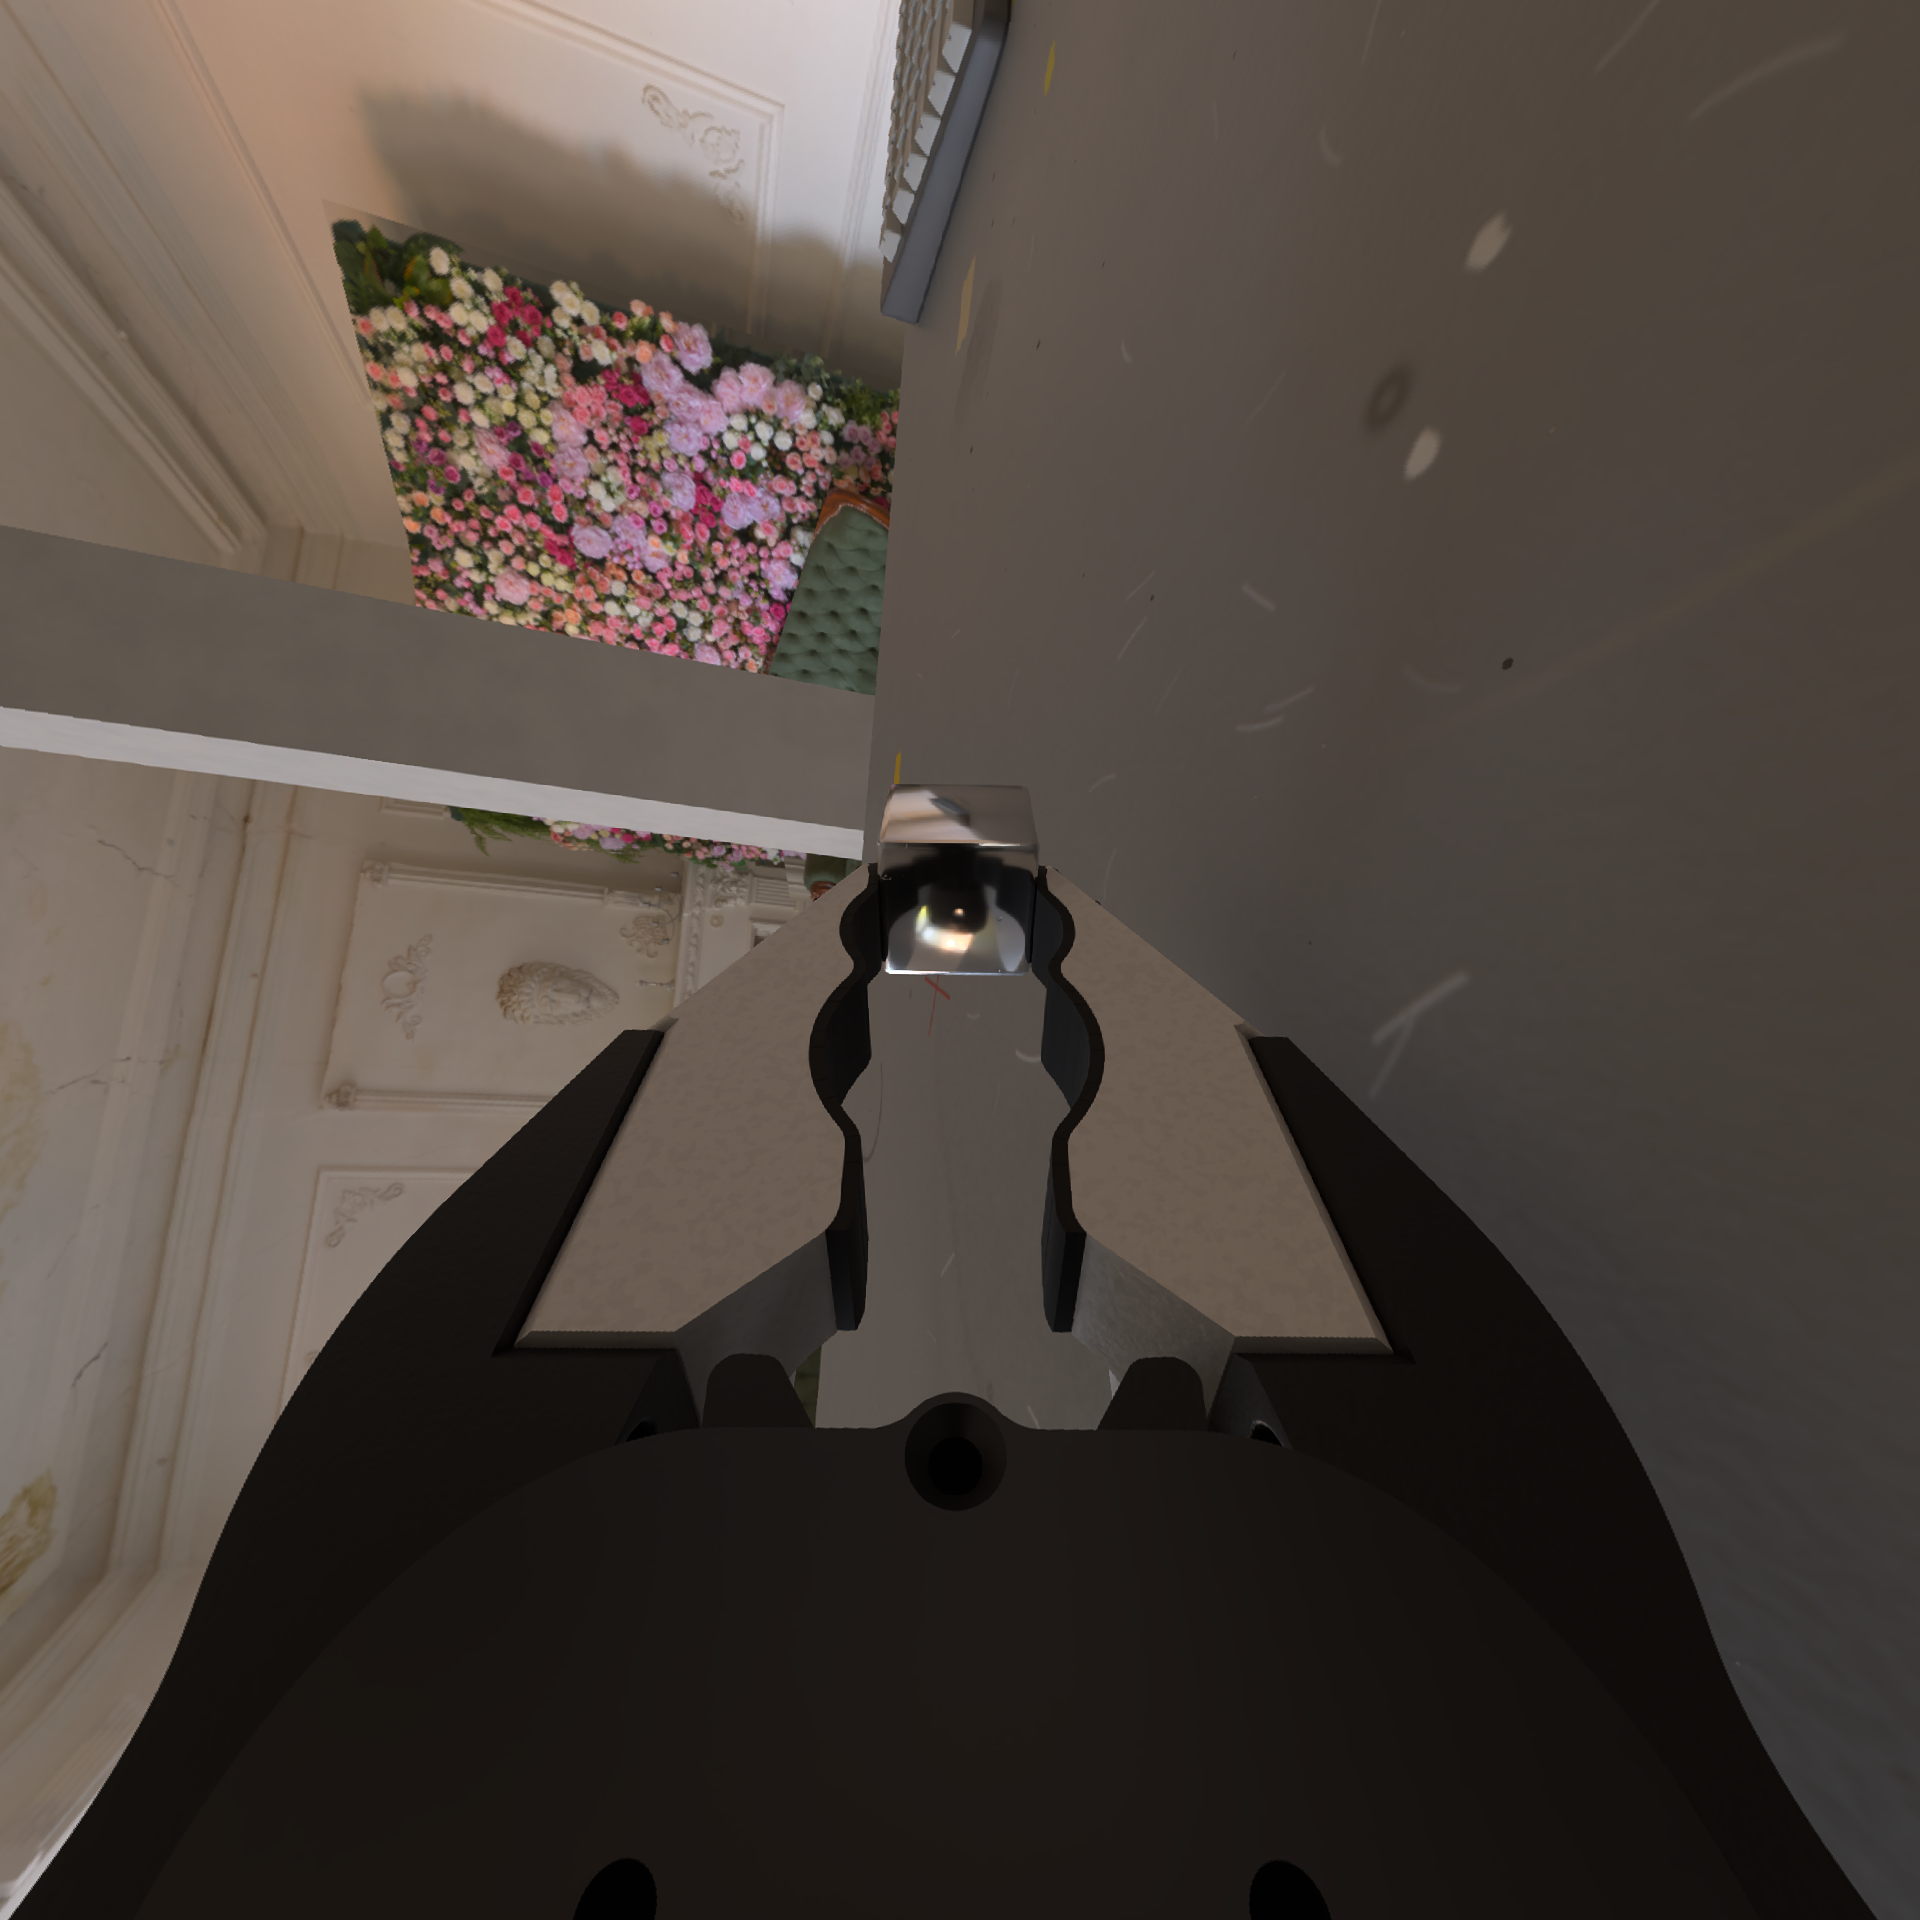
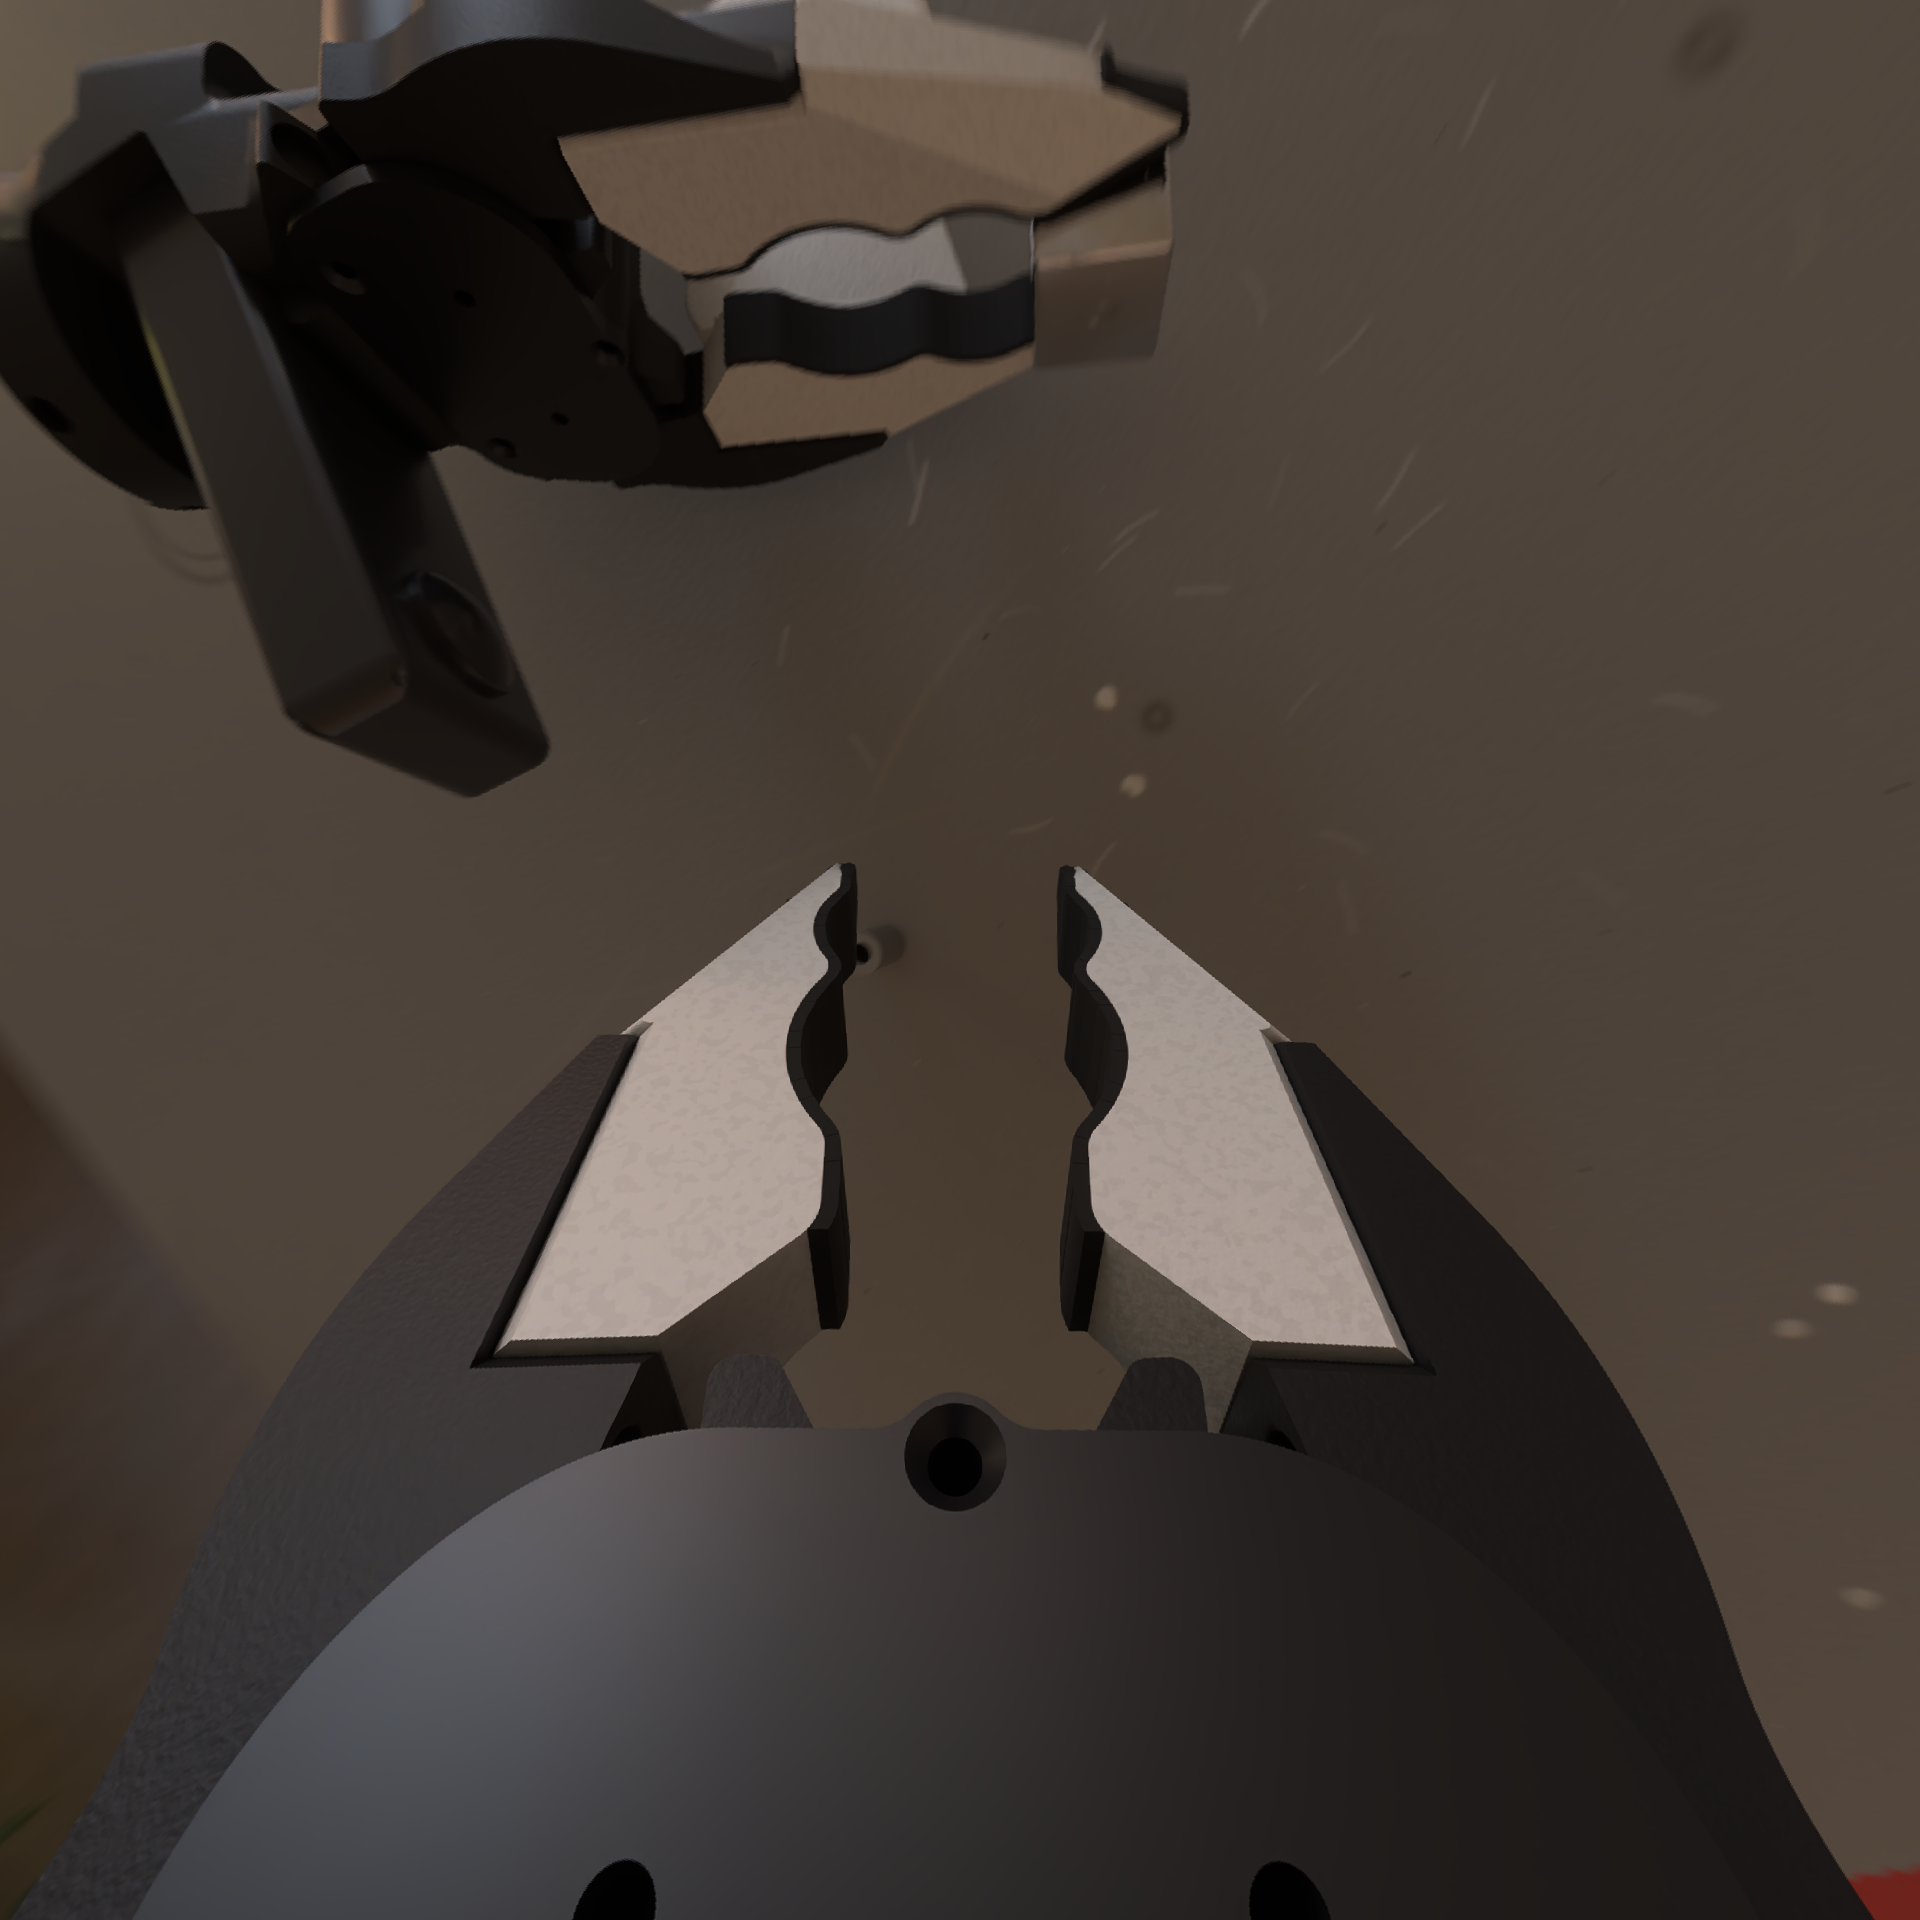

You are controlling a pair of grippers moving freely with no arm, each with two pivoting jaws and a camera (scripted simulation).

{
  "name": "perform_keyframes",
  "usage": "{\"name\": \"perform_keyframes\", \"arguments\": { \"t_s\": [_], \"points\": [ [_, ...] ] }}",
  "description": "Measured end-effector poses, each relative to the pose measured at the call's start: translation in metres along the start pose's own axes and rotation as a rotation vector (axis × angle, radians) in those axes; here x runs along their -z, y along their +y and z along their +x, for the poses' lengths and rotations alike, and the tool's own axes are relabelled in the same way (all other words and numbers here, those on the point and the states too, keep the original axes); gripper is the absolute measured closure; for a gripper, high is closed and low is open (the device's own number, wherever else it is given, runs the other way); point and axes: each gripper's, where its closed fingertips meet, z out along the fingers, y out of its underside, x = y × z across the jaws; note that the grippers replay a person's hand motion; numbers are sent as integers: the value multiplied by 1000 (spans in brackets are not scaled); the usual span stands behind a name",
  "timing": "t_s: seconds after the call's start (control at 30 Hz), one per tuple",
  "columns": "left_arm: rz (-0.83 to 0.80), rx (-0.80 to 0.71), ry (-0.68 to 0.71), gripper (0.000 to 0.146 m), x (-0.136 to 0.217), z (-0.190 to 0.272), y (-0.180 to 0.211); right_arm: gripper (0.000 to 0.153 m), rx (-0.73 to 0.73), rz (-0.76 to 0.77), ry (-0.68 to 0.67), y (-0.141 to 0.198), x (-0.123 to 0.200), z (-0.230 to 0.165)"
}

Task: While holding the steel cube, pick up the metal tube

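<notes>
Steel cube [image 1: 958, 899], small and mirror-bright, sits clamped between the tips of the left gripper [image 1: 958, 914], whose black-lined fingers press on its two opposite sides. In the left wrist view the cube hangs just beside one long edge of the grey, scratched worktop [image 1: 1455, 520], which fills the right of that view. A dark-framed keyboard with pale keys [image 1: 940, 145] lies farther along the same edge, towards the far corner. Beyond the edge are a cream panelled wall, a wall of pink and white flowers [image 1: 623, 468] and a green tufted chair [image 1: 836, 603].

In the right wrist view the right gripper [image 2: 958, 920] points at bare worktop [image 2: 1455, 727] with its fingers apart and nothing between them. The left gripper [image 2: 1101, 249] shows above it in that view, turned on its side, near but not touching. No metal tube can be made out in either view, so its place cannot be told.
</notes>
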Motion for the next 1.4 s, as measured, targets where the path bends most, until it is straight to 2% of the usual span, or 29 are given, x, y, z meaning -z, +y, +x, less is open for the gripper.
{"name": "perform_keyframes", "arguments": {
  "t_s": [0.03,0.1,0.2,0.23,0.37,0.53,0.63,0.73,0.8,0.83,0.93,0.97,1.03,1.13,1.2,1.3,1.4],
  "points": [
    [1,2,-1,118,0,0,0,116,-38,-42,-34,4,1,1],
    [-6,4,1,118,1,0,2,112,-54,-186,89,18,4,19],
    [-6,16,4,118,1,0,3,95,-111,-345,-13,44,8,16],
    [-5,25,6,118,1,-1,3,88,-87,-426,33,56,12,22],
    [-5,37,12,118,1,-1,4,86,-54,-581,178,77,40,39],
    [-6,43,19,118,0,0,5,82,7,-618,555,52,95,88],
    [-8,49,11,118,1,-2,6,84,82,-487,824,13,128,111],
    [-12,73,11,118,2,-4,9,92,112,-329,966,-6,153,120],
    [-14,82,17,118,2,-4,10,92,70,-217,926,-2,153,108],
    [-13,82,16,118,2,-4,10,92,50,-126,832,0,144,92],
    [1,90,15,118,3,-6,8,98,88,147,425,9,96,14],
    [4,91,14,118,3,-7,8,102,113,183,321,17,79,-10],
    [10,79,4,118,3,-8,6,108,142,219,214,34,45,-42],
    [21,42,-26,118,6,-11,3,112,94,318,182,43,6,-58],
    [25,10,-59,118,8,-14,2,120,63,361,253,45,-11,-49],
    [47,-20,-120,118,14,-22,-3,121,49,353,379,50,-33,-29],
    [79,-43,-181,118,20,-30,-8,118,24,372,314,49,-50,-31]
  ]
}}
